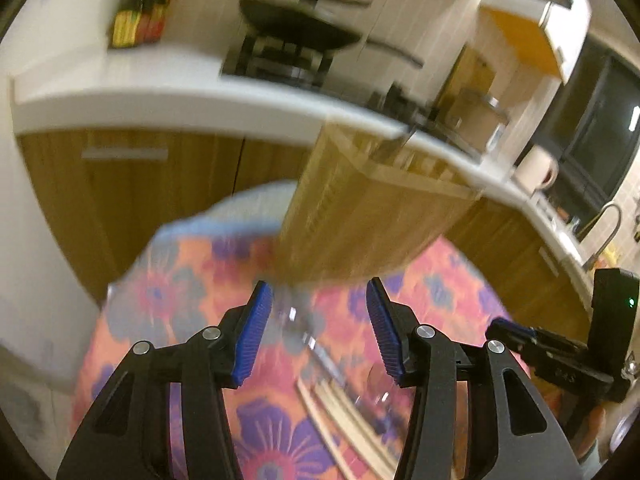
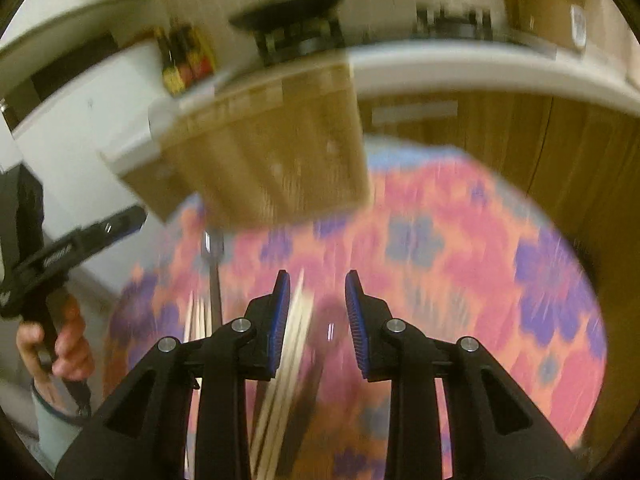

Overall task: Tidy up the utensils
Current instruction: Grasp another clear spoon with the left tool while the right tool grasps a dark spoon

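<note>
Both the left claw (image 1: 320, 300) and the right claw (image 2: 318, 292) are held part open and empty above the table (image 2: 500, 280); chopsticks (image 2: 294, 340) are seen below the right claw.

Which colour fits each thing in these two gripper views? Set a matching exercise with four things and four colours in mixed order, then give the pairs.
Things:
1. finger pads
2. wooden box
3. wok
4. worktop edge

Colours:
A. black
B. white
C. blue
D. light brown

Pairs: 1-C, 2-D, 3-A, 4-B
</note>
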The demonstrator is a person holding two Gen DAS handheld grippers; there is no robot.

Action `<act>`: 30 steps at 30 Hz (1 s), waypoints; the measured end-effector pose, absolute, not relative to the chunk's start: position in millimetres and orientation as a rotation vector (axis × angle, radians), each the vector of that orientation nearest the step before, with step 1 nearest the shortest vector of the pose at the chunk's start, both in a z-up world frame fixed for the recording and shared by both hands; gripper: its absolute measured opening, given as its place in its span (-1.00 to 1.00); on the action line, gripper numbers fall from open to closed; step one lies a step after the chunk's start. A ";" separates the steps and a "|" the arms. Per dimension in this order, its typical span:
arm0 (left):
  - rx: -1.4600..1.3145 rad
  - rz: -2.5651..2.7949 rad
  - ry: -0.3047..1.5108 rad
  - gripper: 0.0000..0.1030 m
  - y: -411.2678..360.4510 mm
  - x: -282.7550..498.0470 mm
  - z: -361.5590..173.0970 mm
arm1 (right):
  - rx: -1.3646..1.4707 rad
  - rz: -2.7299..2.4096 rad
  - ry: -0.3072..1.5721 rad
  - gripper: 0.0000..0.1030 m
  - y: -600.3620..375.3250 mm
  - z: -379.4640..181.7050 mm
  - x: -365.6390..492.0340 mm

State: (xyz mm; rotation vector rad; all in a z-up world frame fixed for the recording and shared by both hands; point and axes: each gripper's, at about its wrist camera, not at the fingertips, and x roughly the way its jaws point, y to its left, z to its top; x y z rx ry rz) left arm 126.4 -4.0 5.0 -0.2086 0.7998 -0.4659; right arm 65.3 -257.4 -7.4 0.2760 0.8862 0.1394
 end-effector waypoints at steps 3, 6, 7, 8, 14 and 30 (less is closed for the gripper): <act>-0.197 -0.453 0.858 -0.07 -6.4 128.1 -12.6 | 0.314 0.163 0.992 -0.51 -256.1 -30.2 59.0; -0.176 -0.452 0.928 -0.10 -12.4 133.8 -29.6 | 0.335 0.178 1.068 -0.51 -254.2 -44.1 58.9; -0.167 -0.451 0.951 -0.11 -14.6 135.9 -36.6 | 0.333 0.183 1.086 -0.51 -252.4 -47.2 60.2; -0.164 -0.452 0.966 -0.11 -16.5 137.6 -40.8 | 0.323 0.179 1.103 -0.51 -250.4 -50.3 60.8; -0.162 -0.431 1.038 -0.11 -30.4 146.4 -56.8 | 0.238 0.127 1.159 -0.51 -235.9 -62.5 64.7; 0.032 -0.272 1.010 -0.73 -78.2 149.4 -60.4 | 0.178 0.117 1.207 -0.85 -224.2 -64.2 78.8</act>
